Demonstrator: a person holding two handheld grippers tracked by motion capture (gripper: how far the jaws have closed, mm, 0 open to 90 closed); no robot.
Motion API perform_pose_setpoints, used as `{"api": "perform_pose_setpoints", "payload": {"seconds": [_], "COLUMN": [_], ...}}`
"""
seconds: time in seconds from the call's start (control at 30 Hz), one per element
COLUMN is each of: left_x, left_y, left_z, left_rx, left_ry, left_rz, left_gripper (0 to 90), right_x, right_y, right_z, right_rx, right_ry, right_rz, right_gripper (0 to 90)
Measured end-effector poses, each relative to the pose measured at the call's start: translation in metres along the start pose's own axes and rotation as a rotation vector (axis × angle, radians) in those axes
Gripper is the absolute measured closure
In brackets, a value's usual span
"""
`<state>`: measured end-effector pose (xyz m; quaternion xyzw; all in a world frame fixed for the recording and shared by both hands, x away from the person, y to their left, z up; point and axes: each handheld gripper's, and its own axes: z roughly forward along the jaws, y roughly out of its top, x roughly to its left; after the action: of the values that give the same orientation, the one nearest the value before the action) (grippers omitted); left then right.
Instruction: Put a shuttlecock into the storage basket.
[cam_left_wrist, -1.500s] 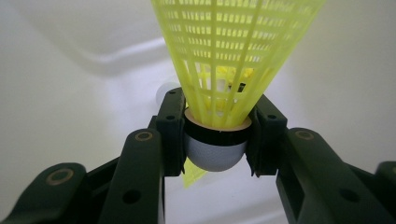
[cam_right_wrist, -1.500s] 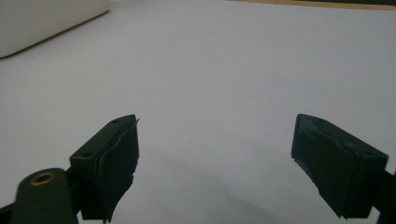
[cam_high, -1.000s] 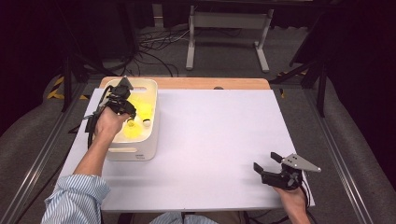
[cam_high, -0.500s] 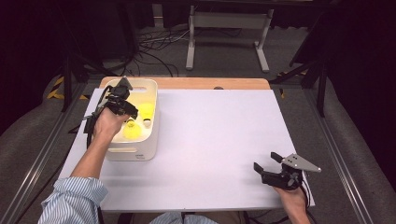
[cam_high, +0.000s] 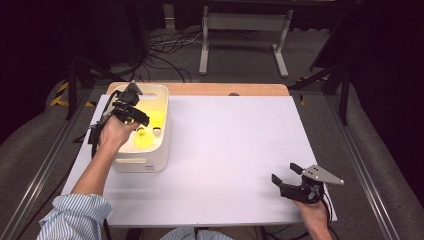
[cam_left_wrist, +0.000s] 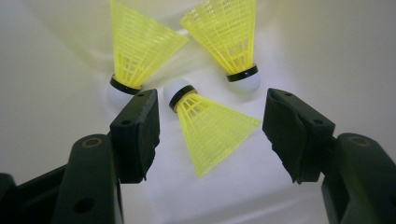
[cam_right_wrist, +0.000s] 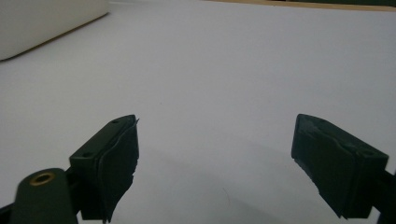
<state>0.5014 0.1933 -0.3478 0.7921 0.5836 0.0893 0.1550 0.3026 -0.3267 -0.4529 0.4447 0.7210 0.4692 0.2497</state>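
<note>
Comparing against the high view half a second earlier, the left gripper (cam_high: 131, 107) shows almost no displacement: it remains poised inside the white bin (cam_high: 162, 150) at the table's left side, which suggests the approach is finished and the closing stroke is due. Its jaws stand spread. In the left gripper view, three yellow shuttlecocks lie on the bin floor; the nearest shuttlecock (cam_left_wrist: 210, 126) rests between the jaws, untouched, cork toward the left jaw, skirt flaring toward the camera. Two further shuttlecocks (cam_left_wrist: 135, 51) lie just beyond. Far right, the right gripper (cam_high: 287, 182) rests low at the white table (cam_high: 235, 150) front edge, jaws spread, holding nothing, well apart from the bin.
</note>
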Motion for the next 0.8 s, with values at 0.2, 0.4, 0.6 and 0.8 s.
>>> {"api": "perform_pose_setpoints", "payload": {"seconds": [0.2,0.4,0.6,0.8], "left_x": [0.000,0.001,0.001,0.000], "left_y": [-0.002,-0.006,-0.007,-0.009], "left_z": [-0.005,-0.011,-0.014,-0.018], "left_rx": [-0.020,-0.035,-0.042,-0.061], "left_ry": [-0.004,-0.005,-0.002,-0.002], "left_rz": [0.003,0.006,0.014,0.018], "left_gripper": [35.8,35.7,35.8,35.8], "right_x": [0.000,0.000,0.001,0.001], "right_y": [0.000,0.000,0.000,0.000], "right_z": [0.000,0.000,0.000,0.000], "right_rx": [0.000,-0.001,-0.001,-0.001], "right_ry": [0.000,0.001,0.000,0.001], "right_rz": [0.000,-0.001,-0.002,-0.006], "right_gripper": [15.2,15.2,15.2,15.2]}}
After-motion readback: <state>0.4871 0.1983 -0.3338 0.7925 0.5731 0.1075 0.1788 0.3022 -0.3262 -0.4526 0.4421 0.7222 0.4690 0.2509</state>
